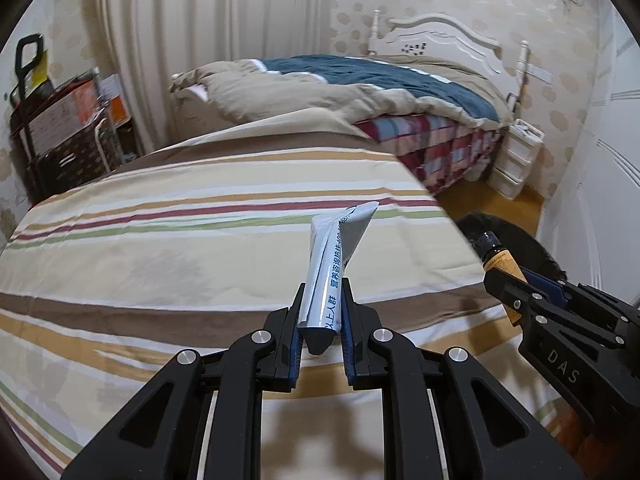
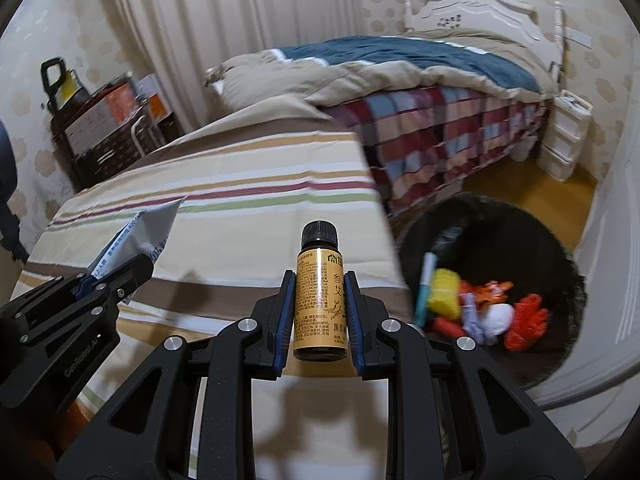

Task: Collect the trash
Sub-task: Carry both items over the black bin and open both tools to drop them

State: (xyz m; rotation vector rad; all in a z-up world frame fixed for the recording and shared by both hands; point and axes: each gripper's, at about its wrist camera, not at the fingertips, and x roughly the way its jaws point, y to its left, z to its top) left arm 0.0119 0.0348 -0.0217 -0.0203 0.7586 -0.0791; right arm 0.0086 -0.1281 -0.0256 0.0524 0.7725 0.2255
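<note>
My left gripper (image 1: 321, 292) is shut on a silver-blue sachet wrapper (image 1: 334, 264) and holds it upright above the striped cloth (image 1: 160, 240). It also shows at the left of the right wrist view (image 2: 120, 272), with the wrapper (image 2: 148, 232) sticking out. My right gripper (image 2: 319, 280) is shut on a small brown bottle (image 2: 319, 300) with a gold label and black cap. The bottle (image 1: 496, 256) and right gripper show at the right of the left wrist view. A black trash bin (image 2: 540, 248) on the floor to the right holds several colourful scraps.
A bed (image 1: 380, 80) with a beige-blue duvet and plaid sheet stands behind. A white drawer unit (image 1: 516, 156) is by the headboard. Boxes and a dark trolley (image 1: 60, 132) stand at the far left. A white door (image 1: 600, 200) is at the right.
</note>
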